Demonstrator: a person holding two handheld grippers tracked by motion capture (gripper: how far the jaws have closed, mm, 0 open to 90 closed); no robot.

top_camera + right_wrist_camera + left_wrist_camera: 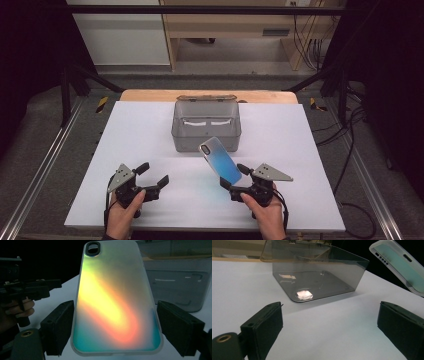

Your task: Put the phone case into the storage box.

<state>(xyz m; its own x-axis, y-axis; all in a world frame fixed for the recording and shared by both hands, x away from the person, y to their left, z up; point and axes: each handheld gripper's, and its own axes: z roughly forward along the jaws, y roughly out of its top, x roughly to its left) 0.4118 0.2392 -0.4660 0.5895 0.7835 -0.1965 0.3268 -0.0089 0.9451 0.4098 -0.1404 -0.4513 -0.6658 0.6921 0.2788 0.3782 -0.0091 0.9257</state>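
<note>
High view: white table [150,130]. Clear grey box [206,125] sits at 12 o'clock from table centre, lid tipped back behind it. Right gripper [231,176] at about 5 o'clock, pinching the bottom end of a phone case [220,160]. The case is off the table and tilted, its top end pointing to 11 o'clock, just short of the box's front wall. Left gripper [153,175] at 7 o'clock, jaws spread, nothing between them, well apart from the case.

Left gripper view: both jaws wide apart over bare table. Box [317,277] at 12 o'clock, nothing inside it. Phone case [402,267] in the air at 2 o'clock, inner side showing.

Right gripper view: phone case [115,302] dead centre, standing up between the jaws, camera cutout at the top, rainbow sheen on its back. Both pads press its long edges. Box [180,287] at 2 o'clock behind it. Left gripper [37,288] and its hand [15,311] at 9 o'clock.
</note>
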